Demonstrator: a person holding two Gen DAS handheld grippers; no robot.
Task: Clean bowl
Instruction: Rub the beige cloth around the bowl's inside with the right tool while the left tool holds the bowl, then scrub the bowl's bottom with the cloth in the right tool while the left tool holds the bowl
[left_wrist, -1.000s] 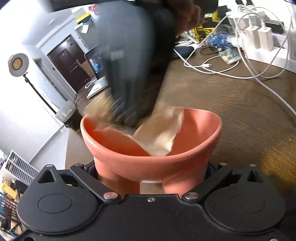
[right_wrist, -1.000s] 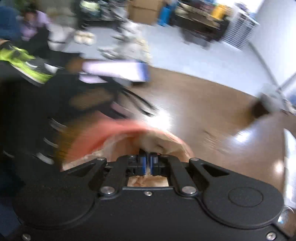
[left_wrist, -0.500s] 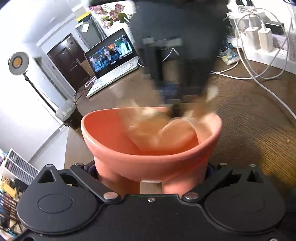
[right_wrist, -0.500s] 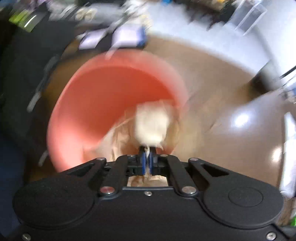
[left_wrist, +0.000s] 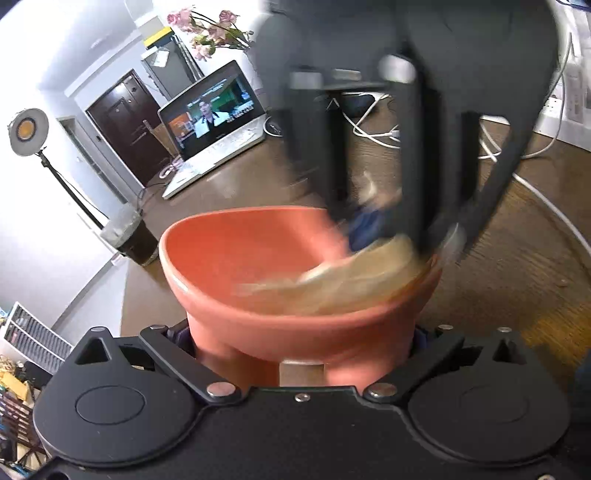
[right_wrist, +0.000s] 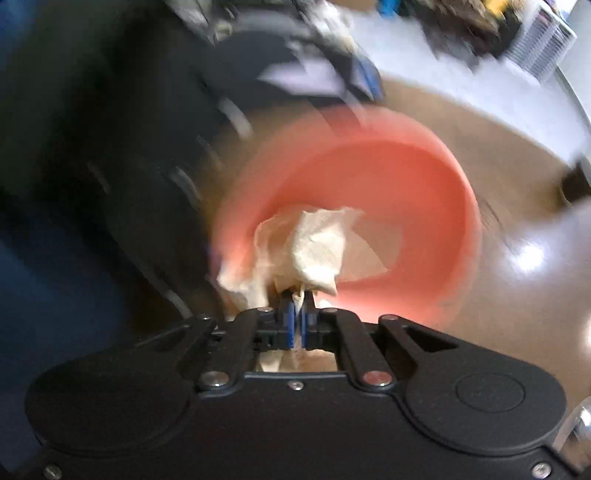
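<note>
the left gripper (left_wrist: 301, 347) is clamped around the base of the orange bowl (left_wrist: 258, 258), holding it above the brown table (left_wrist: 535, 229). the right gripper (right_wrist: 297, 321) pinches a beige paper towel (right_wrist: 317, 251), pressed inside the bowl at its 3 o'clock wall in the left wrist view. a laptop (left_wrist: 218, 125) sits at 11 o'clock.

No text, label or number can be read anywhere.

left tongs (left_wrist: 301, 354): matte black, silver screws | right tongs (right_wrist: 297, 314): black, blue pads (right_wrist: 290, 319)
</note>
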